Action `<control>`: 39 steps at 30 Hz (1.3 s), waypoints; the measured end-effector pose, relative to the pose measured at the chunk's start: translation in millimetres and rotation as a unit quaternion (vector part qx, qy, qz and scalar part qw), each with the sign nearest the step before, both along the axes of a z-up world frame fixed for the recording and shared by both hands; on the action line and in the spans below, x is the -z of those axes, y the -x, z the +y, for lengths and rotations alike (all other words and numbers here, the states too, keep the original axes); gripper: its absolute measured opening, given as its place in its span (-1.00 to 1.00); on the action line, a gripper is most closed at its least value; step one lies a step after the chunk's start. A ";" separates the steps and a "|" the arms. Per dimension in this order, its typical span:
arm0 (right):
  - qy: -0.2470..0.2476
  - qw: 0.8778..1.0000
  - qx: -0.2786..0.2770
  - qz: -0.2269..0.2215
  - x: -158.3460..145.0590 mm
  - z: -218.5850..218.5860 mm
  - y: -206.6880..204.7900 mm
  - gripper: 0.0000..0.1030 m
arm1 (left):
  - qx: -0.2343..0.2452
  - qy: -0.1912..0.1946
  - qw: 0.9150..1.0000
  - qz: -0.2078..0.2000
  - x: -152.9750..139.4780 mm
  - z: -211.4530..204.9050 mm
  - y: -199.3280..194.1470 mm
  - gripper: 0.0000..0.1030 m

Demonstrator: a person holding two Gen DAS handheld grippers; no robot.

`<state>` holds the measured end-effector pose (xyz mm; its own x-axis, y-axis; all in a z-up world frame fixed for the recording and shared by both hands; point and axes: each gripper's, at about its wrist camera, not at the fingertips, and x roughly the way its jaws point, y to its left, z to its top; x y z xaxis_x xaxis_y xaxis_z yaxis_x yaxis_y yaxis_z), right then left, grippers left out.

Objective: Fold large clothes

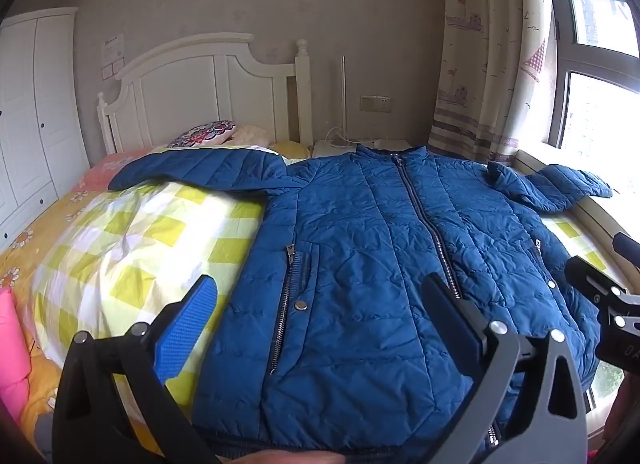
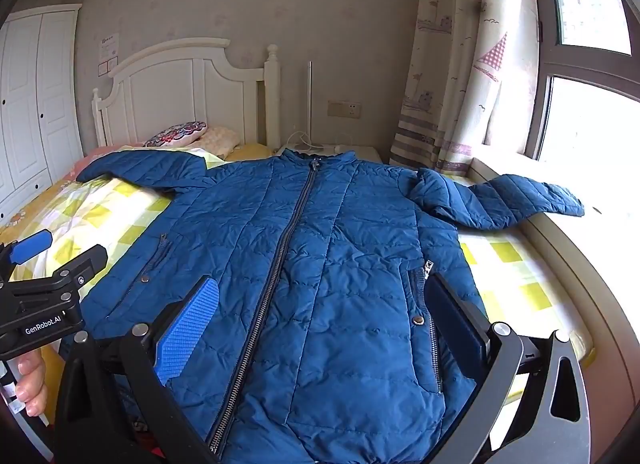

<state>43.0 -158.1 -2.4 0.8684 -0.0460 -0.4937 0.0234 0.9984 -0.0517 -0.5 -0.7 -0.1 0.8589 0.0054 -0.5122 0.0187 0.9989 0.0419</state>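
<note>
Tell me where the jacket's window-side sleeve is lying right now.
In the right wrist view the sleeve stretches right from the blue jacket, its cuff resting on the window ledge below the curtain.

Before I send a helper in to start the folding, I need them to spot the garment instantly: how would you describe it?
Start at the bed with the white headboard, beside the window. Spread flat on its yellow-and-white checked quilt lies a blue quilted jacket, zipped shut, collar toward the headboard, sleeves out sideways. It is the only blue, puffy thing on the bed; the rest is patterned bedding and pillows.
</note>
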 end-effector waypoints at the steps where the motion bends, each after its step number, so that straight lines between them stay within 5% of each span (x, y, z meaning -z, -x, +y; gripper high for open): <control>1: 0.000 1.000 0.000 0.000 0.0 0.1 0.1 0.91 | 0.000 0.000 1.000 0.000 0.1 0.4 0.0 0.96; 39: -0.005 1.000 -0.010 0.002 0.9 6.3 0.8 0.91 | -0.018 0.015 1.000 0.007 3.5 13.3 -2.8 0.96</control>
